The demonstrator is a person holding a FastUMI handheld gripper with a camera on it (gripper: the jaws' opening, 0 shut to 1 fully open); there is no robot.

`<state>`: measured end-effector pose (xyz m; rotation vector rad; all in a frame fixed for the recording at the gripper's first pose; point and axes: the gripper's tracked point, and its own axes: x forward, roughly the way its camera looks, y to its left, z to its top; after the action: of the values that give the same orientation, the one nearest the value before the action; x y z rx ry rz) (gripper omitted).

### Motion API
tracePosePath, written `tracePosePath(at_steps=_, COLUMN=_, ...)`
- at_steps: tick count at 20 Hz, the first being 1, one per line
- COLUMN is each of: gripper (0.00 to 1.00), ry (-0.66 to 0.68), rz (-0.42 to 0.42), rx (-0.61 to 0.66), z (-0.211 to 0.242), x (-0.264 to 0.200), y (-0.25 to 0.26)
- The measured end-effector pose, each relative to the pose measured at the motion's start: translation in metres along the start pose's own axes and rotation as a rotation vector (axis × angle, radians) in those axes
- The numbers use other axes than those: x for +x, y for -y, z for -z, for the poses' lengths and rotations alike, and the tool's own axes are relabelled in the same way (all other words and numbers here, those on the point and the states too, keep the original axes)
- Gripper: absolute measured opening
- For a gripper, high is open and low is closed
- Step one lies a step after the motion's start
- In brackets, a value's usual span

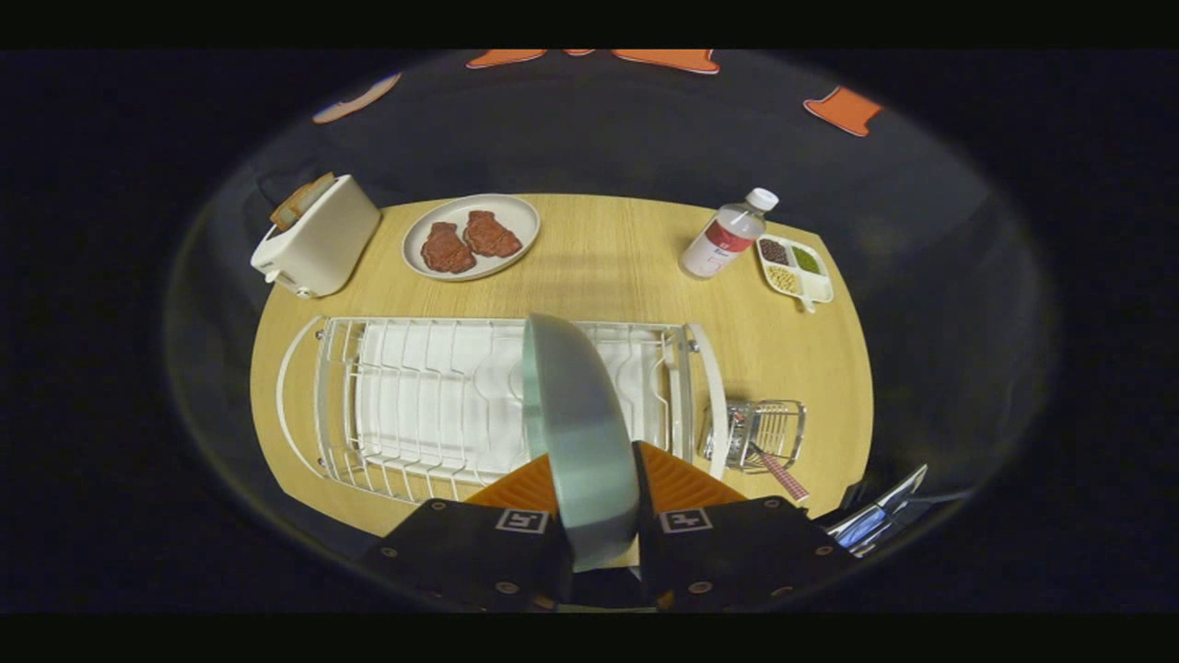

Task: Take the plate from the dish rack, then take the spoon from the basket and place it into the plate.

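Observation:
A pale grey-green plate (578, 433) stands on edge between my two fingers, and my gripper (594, 497) is shut on its rim. The plate hangs above the white wire dish rack (414, 405), over its right half. To the right of the rack hangs a small wire basket (764, 433), and in it leans a spoon (778, 471) with a checked pink handle that sticks out toward me. The plate hides part of the rack behind it.
Beyond the rack on the wooden table (608, 258) sit a white toaster (318, 238) with bread, a plate with two meat patties (472, 236), a white-capped bottle (728, 235) and a small divided dish of grains (797, 267). A shiny object (875, 525) lies off the table's near right edge.

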<state>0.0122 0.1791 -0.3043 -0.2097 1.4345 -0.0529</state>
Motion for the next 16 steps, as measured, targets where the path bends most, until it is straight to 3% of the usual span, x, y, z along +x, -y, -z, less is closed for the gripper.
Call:
tracePosePath(at_steps=2, gripper=0.28, ry=-0.004, rz=-0.056, rx=0.045, z=0.004, x=-0.013, y=-0.002)
tracePosePath(at_steps=9, gripper=0.27, ry=0.058, rz=-0.099, rx=0.121, z=0.034, x=-0.056, y=0.042)
tracePosePath(at_steps=16, gripper=0.27, ry=0.013, rz=-0.163, rx=0.185, z=0.118, x=-0.058, y=0.081)
